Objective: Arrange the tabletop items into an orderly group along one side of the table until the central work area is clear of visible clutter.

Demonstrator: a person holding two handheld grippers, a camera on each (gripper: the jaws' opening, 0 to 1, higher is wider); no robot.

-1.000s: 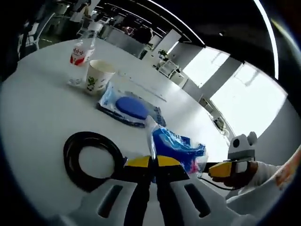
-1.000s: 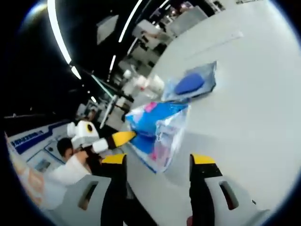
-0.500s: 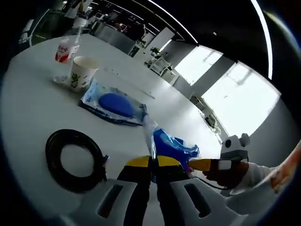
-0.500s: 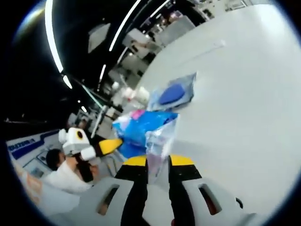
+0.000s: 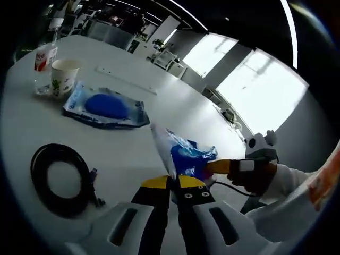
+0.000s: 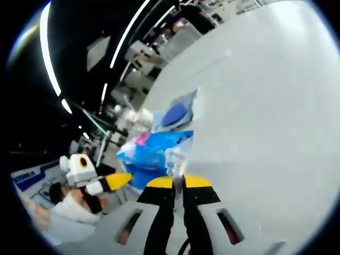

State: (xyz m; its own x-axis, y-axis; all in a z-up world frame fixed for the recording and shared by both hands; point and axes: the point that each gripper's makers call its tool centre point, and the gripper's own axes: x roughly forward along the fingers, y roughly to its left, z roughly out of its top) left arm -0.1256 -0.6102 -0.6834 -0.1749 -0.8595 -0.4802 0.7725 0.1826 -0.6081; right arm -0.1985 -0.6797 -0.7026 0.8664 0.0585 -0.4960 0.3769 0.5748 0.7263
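Note:
A clear plastic bag with blue and pink contents (image 5: 188, 155) hangs just above the white table (image 5: 32, 127), held from two sides. My left gripper (image 5: 172, 183) is shut on the bag's near clear corner. My right gripper (image 5: 218, 167) comes in from the right in a person's hand, its yellow tips at the bag's other side. In the right gripper view the same bag (image 6: 151, 151) sits straight ahead, with my right gripper (image 6: 178, 183) shut on its clear edge. The left gripper (image 6: 116, 180) shows at the left there.
A coiled black cable (image 5: 56, 178) lies at the left. Farther back are a flat packet with a blue pad (image 5: 106, 106), a paper cup (image 5: 64, 77), a bottle (image 5: 45, 56) and a thin white strip (image 5: 125, 81). The packet (image 6: 175, 111) also lies beyond the bag.
My right gripper has gone from open beside the bag to shut on its edge. The left gripper has stayed shut on the bag. Both views have shifted with the hands.

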